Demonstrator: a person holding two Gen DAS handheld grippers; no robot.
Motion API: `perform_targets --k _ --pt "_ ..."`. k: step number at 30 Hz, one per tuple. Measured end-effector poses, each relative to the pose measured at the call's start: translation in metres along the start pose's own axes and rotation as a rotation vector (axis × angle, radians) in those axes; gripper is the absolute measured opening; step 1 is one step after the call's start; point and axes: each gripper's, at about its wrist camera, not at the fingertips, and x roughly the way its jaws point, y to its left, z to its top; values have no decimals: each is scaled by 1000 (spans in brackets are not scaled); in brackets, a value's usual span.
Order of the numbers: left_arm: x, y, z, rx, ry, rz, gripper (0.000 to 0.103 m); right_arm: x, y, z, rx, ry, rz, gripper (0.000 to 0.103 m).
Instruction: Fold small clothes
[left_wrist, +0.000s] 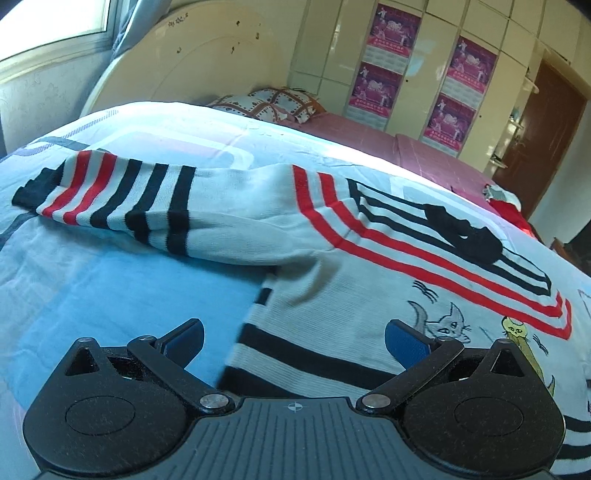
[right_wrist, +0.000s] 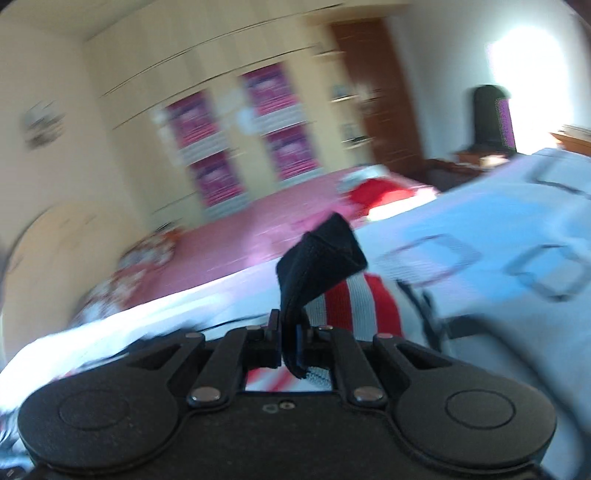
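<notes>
The white knit child's sweater with red and black stripes (left_wrist: 258, 221) lies flat on the pale blue patterned bedcover (left_wrist: 110, 295). The left gripper (left_wrist: 293, 341) is nearer the hem, jaws apart, the sleeve's long axis running toward 10 o'clock. The right gripper (right_wrist: 290, 332) is clamped on the black cuff (right_wrist: 317, 258).

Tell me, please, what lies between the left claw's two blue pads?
In the left wrist view, the white knit sweater's black-striped hem lies between the open left claw's pads, untouched.
</notes>
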Motion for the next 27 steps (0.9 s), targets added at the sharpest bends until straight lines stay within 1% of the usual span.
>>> perform_targets --k 3,7,8,9,10,11,12,13,14,16,17,18,19,20,21,24,26,27 --pt "2 24 3 12 9 19 103 20 63 -19 -66 74 98 8" --pt "0 56 5 -1 13 25 103 49 129 -53 -155 188 187 8" --pt "0 62 6 -2 12 26 103 55 143 -64 -182 218 194 8" --pt "0 66 7 -6 13 26 103 62 155 -77 -214 254 199 11" --pt "0 70 8 -9 16 19 103 70 164 -90 -246 307 208 20" --pt "0 72 10 -10 16 7 103 75 169 -102 -275 364 212 25" --pt "1 72 11 -13 15 -8 102 72 178 -109 -313 350 211 27" --pt "2 69 14 -19 11 -31 102 63 182 -109 -349 321 213 31" --pt "0 66 16 -20 4 -62 102 53 182 -107 -354 303 221 31" --pt "4 48 22 -4 -2 -131 102 32 170 -98 -298 267 234 31" --pt "7 36 25 0 -1 -179 102 22 164 -95 -282 252 230 31" --pt "13 22 28 -3 6 -236 97 13 154 -93 -275 235 215 31" --pt "18 8 29 -4 17 -285 77 2 143 -89 -266 222 200 31" --pt "27 -9 31 -1 36 -338 71 -10 128 -88 -250 217 185 31" --pt "37 -24 32 -2 53 -386 70 -17 117 -85 -235 213 162 31" --pt "71 -63 30 10 157 -442 70 -35 87 -77 -197 196 97 33" --pt "90 -84 26 32 210 -431 70 -42 70 -76 -172 184 56 34" --pt "96 -91 24 44 210 -428 70 -47 61 -75 -157 180 38 34"
